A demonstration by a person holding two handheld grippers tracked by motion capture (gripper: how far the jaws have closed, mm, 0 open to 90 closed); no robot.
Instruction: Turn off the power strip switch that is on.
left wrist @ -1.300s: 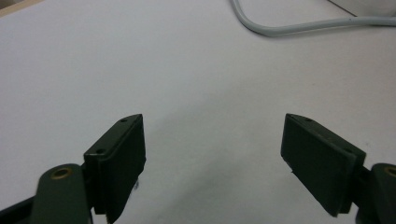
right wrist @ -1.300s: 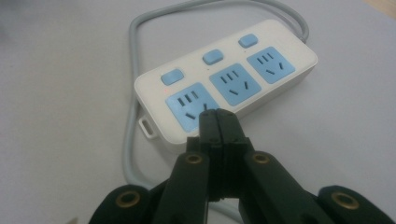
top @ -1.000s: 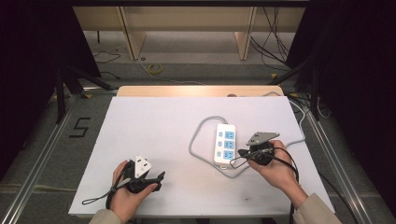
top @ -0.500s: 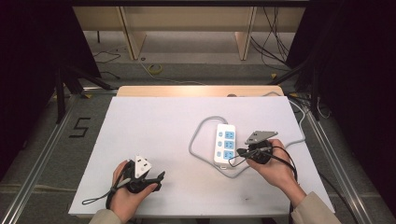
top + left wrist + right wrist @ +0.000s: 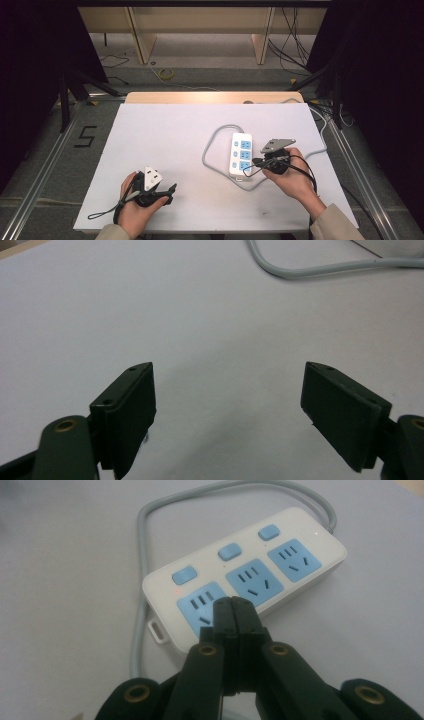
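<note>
Right gripper [image 5: 234,611] is pinched closed over the power strip's [image 5: 240,153] near end; left gripper [image 5: 162,192] is spread wide, open table [image 5: 150,135] around.

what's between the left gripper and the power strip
Only bare white table and a loop of the grey cord, seen in the high view, between left gripper and power strip.

One white power strip [image 5: 240,154] lies on one pale surface [image 5: 165,135], carrying three blue sockets [image 5: 251,578] and three blue switch buttons [image 5: 229,553], with one grey cord [image 5: 212,145] looped around it. Two hand-held grippers are at work: the left gripper [image 5: 170,192] and the right gripper [image 5: 256,162], each with two black fingers [image 5: 125,405], each held in one hand.
</note>
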